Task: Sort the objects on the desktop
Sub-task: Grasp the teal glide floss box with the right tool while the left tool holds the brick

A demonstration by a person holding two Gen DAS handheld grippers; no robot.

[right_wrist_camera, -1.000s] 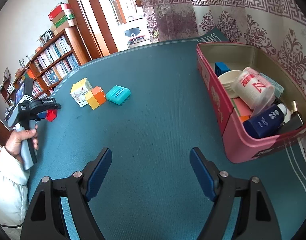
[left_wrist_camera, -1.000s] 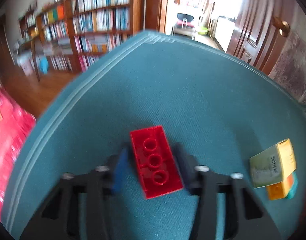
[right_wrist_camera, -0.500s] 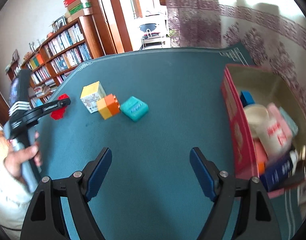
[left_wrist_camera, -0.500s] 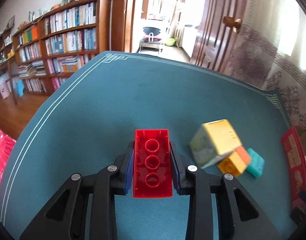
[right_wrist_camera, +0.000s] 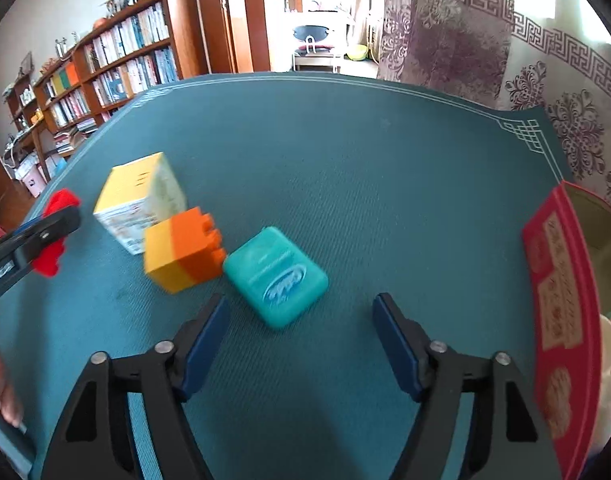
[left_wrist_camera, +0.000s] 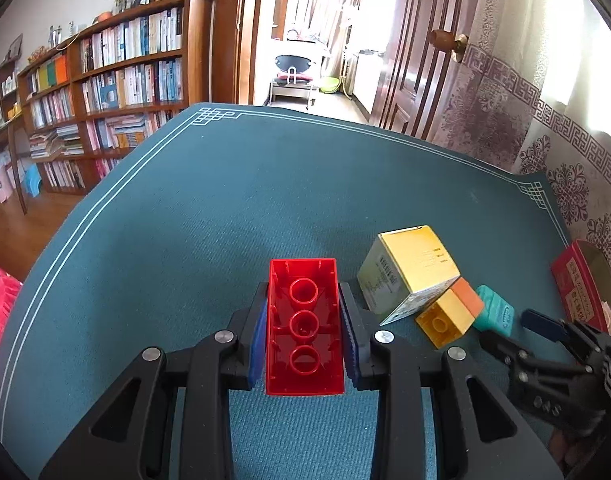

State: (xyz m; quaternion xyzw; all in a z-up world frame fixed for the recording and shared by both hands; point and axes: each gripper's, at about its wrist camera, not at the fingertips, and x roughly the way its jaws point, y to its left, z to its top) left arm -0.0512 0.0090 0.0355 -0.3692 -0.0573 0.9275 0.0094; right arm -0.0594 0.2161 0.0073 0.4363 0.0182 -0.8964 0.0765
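My left gripper (left_wrist_camera: 304, 312) is shut on a red toy brick (left_wrist_camera: 304, 328), hollow side up, held above the teal table mat (left_wrist_camera: 209, 216). Just right of it lie a yellow-and-white carton (left_wrist_camera: 409, 268), a yellow-orange brick (left_wrist_camera: 449, 312) and a teal case (left_wrist_camera: 495, 314). My right gripper (right_wrist_camera: 301, 320) is open and empty, its jaws just short of the teal case (right_wrist_camera: 277, 280), with the yellow-orange brick (right_wrist_camera: 185, 250) and carton (right_wrist_camera: 141, 204) to the left. The left gripper with the red brick (right_wrist_camera: 57, 232) shows at the left edge there.
A red-walled box (right_wrist_camera: 561, 296) with several items stands at the right edge of the mat; it also shows in the left wrist view (left_wrist_camera: 577, 280). Bookshelves (left_wrist_camera: 117, 92) and a doorway lie beyond the far table edge. The right gripper (left_wrist_camera: 517, 332) shows at the lower right of the left wrist view.
My left gripper closed on the red brick and lifted it, swinging right toward the carton. My right gripper moved left and forward, from the box to the teal case.
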